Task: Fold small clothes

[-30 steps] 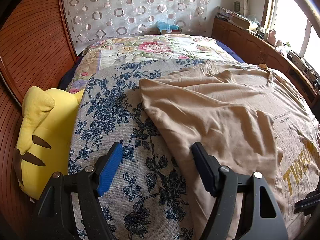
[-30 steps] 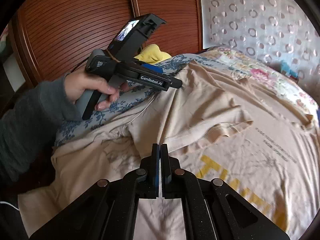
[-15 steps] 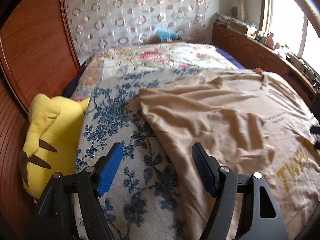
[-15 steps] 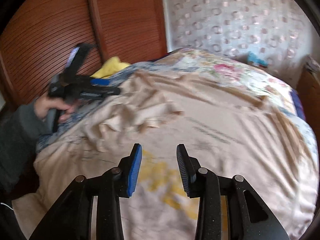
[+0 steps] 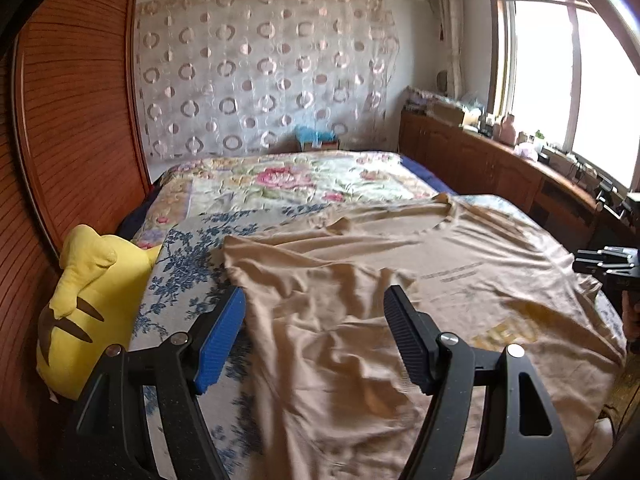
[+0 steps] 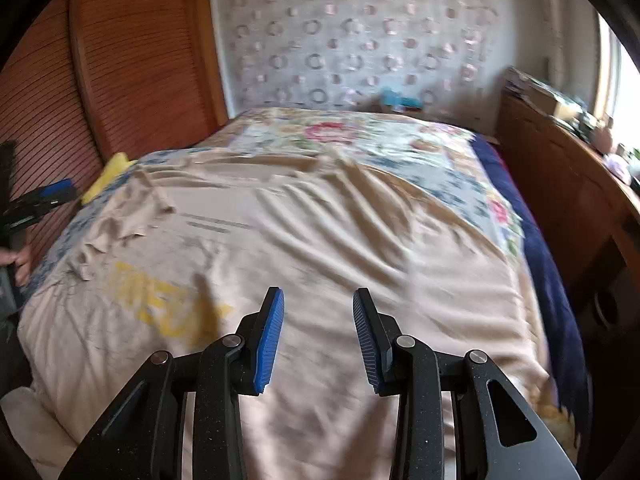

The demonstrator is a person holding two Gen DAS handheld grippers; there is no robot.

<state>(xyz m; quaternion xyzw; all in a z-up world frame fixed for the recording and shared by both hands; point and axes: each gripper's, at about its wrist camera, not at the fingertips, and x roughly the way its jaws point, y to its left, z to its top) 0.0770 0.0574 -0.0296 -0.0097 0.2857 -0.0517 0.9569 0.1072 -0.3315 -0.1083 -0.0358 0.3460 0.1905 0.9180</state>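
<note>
A: Left gripper (image 5: 316, 336)?
B: Fingers spread wide, gripping nothing. Above the left part of the wrinkled beige cotton T-shirt (image 5: 400, 280) w/ yellow lettering, near its folded-over sleeve. Blue pad (image 5: 222, 344) above the shirt's left edge, black pad (image 5: 408, 344) over the cloth.
A: Right gripper (image 6: 318, 336)?
B: Also released, pads apart, nothing between. Over the shirt's near right part (image 6: 340, 240), close to the bed's near edge.
A: Where's the shirt?
B: Spread flat across the near half of the bed w/ blue-floral cover (image 5: 180, 264), lettering toward the near edge, collar toward the far side. Pink-flowered quilt (image 5: 288, 180) beyond it.
A: Else?
B: Yellow plush pillow w/ brown stripes (image 5: 88, 304) at the bed's left edge, against the wooden slatted wall (image 5: 72, 120). Ring-patterned curtain (image 5: 260, 72) at the far end; wooden cabinets (image 5: 500, 168) along the right side.
</note>
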